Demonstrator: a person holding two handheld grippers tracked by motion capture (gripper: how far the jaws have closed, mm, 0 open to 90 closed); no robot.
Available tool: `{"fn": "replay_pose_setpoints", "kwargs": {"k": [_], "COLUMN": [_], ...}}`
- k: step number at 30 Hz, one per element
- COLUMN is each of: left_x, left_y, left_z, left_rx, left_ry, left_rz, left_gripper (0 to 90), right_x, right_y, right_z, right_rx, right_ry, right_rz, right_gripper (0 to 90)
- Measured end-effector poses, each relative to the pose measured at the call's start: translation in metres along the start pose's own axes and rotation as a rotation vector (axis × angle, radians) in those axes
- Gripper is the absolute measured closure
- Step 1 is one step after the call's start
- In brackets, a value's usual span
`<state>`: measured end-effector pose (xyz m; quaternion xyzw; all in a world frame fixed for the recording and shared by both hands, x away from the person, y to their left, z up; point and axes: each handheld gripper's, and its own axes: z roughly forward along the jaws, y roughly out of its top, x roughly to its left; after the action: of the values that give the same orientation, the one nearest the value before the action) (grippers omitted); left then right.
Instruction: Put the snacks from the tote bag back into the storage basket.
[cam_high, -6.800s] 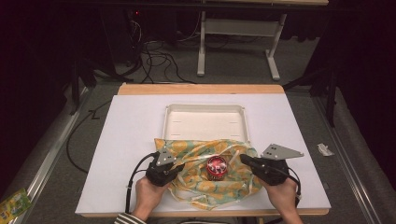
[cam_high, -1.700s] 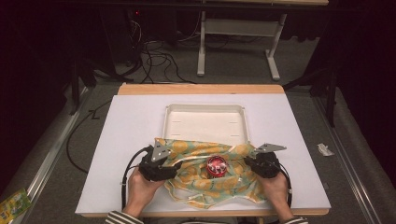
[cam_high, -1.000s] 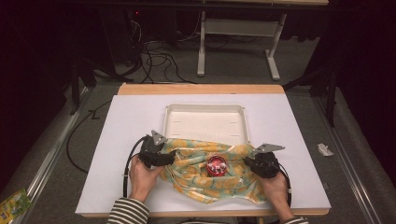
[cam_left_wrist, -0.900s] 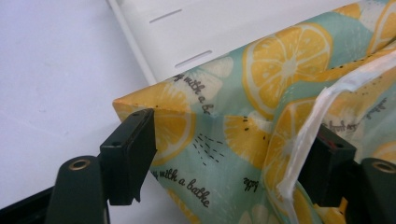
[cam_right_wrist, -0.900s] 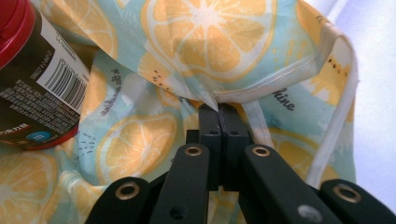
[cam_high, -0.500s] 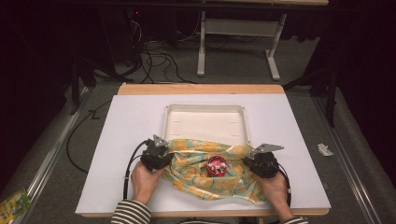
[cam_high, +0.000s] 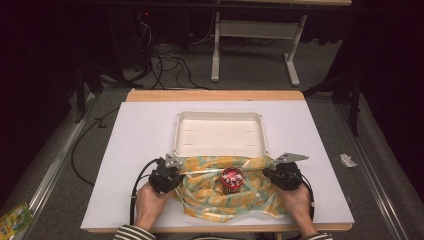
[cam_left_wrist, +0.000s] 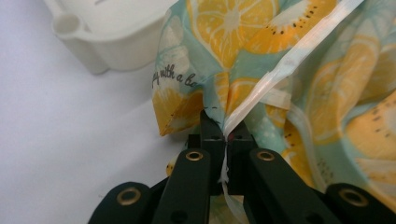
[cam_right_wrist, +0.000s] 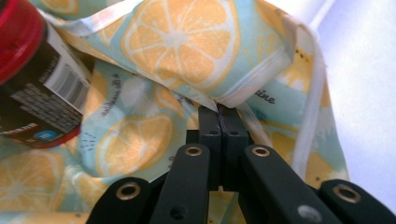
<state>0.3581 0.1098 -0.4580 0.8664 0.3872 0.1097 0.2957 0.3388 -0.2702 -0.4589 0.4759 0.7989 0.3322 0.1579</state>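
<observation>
Lemon-print cloth (cam_high: 220, 192) is lying crumpled on the white surface (cam_high: 135, 150), just before the tray (cam_high: 219, 134), with a red-topped can (cam_high: 231, 180) standing on it. Both hands are resting low at the near edge; the left gripper (cam_left_wrist: 226, 135), jaws just having closed, is pinching the cloth's left edge, the right gripper (cam_right_wrist: 219, 109) its right edge.

can (cam_high: 231, 180) on cloth (cam_high: 210, 197), tray (cam_high: 219, 116) behind
</observation>
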Motion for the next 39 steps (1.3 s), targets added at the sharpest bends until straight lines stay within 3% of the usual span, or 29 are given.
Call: {"fn": "replay_pose_setpoints", "kwargs": {"k": [7,14,18,22,26,28,32,36,39], "left_x": [0.0,0.0,0.003,0.003,0.002,0.002,0.001,0.002,0.002], "left_y": [0.0,-0.002,-0.004,-0.004,-0.004,-0.004,-0.004,-0.004,-0.005], "left_z": [0.007,0.007,0.006,0.005,0.003,0.003,0.002,-0.002,-0.006], "left_rx": [0.01,-0.007,-0.018,-0.021,-0.037,-0.044,-0.052,-0.065,-0.082], "left_ry": [0.052,0.034,0.015,0.012,0.007,0.002,-0.006,-0.013,-0.025], "left_rz": [0.038,0.02,0.004,0.014,0.012,0.011,0.013,0.004,0.004], "left_gripper": [89.9,89.8,89.8,89.7,89.5,89.4,89.1,86.1,78.7], "right_x": [-0.004,-0.004,-0.002,0.001,0.011,0.019,0.033,0.037,0.036], "right_y": [-0.002,-0.007,-0.013,-0.014,-0.012,-0.011,-0.009,-0.006,-0.006], "right_z": [0.008,0.006,-0.005,-0.019,-0.034,-0.037,-0.028,-0.013,-0.003], "right_rx": [0.052,0.043,0.012,-0.03,-0.088,-0.097,-0.057,-0.034,-0.015], "right_ry": [-0.039,-0.023,-0.013,-0.019,-0.009,0.008,0.057,0.078,0.077], "right_rz": [0.016,0.03,0.037,0.035,0.014,-0.016,-0.064,-0.076,-0.07], "right_gripper": [90.0,90.0,81.3,76.1,79.5,85.5,90.0,90.0,90.0]}}
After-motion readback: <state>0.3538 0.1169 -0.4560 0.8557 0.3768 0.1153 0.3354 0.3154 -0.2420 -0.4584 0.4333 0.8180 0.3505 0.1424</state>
